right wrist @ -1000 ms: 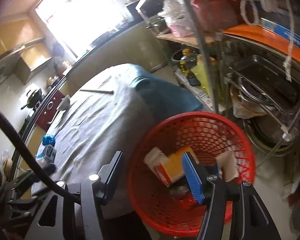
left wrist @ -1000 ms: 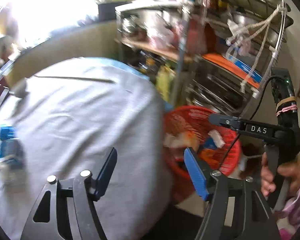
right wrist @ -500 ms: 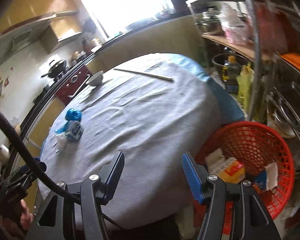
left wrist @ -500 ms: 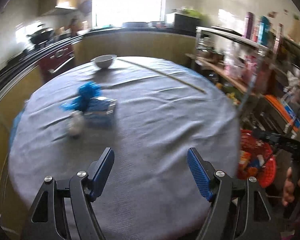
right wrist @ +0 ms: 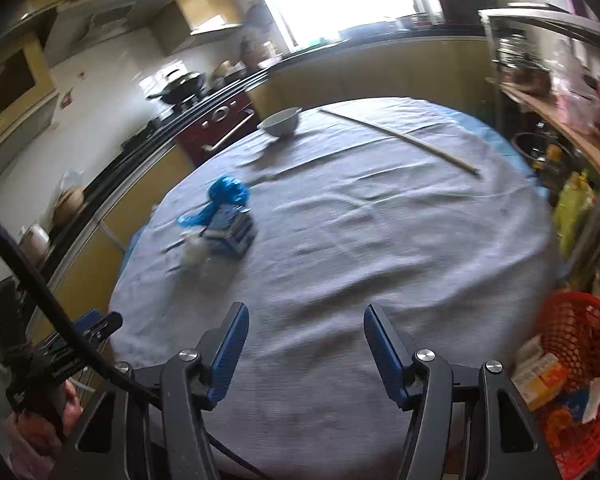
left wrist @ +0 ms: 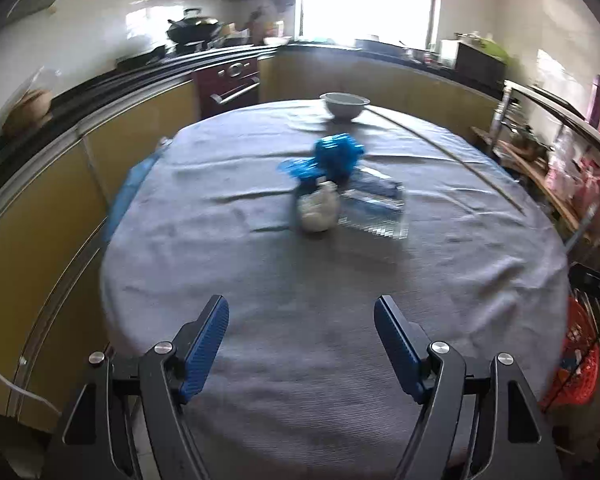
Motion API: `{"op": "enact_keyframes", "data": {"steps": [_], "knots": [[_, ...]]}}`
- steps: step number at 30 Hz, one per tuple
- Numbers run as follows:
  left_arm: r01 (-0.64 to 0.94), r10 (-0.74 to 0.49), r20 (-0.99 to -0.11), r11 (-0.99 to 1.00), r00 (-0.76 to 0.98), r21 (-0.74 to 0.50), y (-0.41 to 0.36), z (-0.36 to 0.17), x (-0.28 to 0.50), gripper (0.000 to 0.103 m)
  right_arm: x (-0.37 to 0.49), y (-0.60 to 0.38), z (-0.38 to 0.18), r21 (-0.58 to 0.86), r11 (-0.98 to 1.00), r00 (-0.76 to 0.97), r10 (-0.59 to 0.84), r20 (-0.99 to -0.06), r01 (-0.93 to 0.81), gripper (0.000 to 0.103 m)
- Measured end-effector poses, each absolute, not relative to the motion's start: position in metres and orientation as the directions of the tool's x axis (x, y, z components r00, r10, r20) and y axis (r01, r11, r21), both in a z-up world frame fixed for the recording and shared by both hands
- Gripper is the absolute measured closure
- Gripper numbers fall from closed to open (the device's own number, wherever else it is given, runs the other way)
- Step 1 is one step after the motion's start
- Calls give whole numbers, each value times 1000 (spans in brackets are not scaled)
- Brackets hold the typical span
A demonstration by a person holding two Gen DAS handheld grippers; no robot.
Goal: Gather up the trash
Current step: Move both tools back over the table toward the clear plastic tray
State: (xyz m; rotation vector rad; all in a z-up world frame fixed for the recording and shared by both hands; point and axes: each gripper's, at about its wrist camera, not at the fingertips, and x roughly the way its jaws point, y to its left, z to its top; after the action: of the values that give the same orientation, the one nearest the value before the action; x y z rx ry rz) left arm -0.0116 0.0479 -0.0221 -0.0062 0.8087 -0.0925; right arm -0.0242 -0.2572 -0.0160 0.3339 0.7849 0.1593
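Both hand-held grippers hang over the near edge of a round tabletop (left wrist: 260, 280) covered with a grey cloth. The left hand-held gripper (left wrist: 301, 322) has its blue-padded jaws apart with nothing between them, only cloth below. The right hand-held gripper (right wrist: 305, 328) also stands with its jaws apart and empty, above the near part of the cloth.

The trash lies in one small cluster on the tabletop, well apart from both grippers. In the left wrist view it sits a little beyond the middle of the cloth: a crumpled blue plastic bag (left wrist: 332, 157) at the far side, a white crumpled wad (left wrist: 318, 207) nearer, touching or just beside it, and a flat blue and silver packet (left wrist: 374, 208) to the right of the wad. In the right wrist view the same cluster lies toward the left of the tabletop.

A white bowl (left wrist: 344, 105) stands at the far edge of the tabletop, and a long thin stick (right wrist: 400, 138) lies on the cloth to the right of it, running toward the right edge.

A red mesh basket (right wrist: 580, 336) stands on the floor at the near right of the table, with boxes and wrappers (right wrist: 540, 376) in it. Part of a hand (right wrist: 70, 406) shows at the lower left of the right wrist view, gripping a black handle.
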Motion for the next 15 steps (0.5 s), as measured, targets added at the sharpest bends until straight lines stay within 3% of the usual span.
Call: {"op": "enact_keyframes", "data": {"steps": [15], "knots": [[20,-42,-753,999,656,-38,72,-40,2,27,37,-199,-26,377,913,597,389,-702,-152,39]]}}
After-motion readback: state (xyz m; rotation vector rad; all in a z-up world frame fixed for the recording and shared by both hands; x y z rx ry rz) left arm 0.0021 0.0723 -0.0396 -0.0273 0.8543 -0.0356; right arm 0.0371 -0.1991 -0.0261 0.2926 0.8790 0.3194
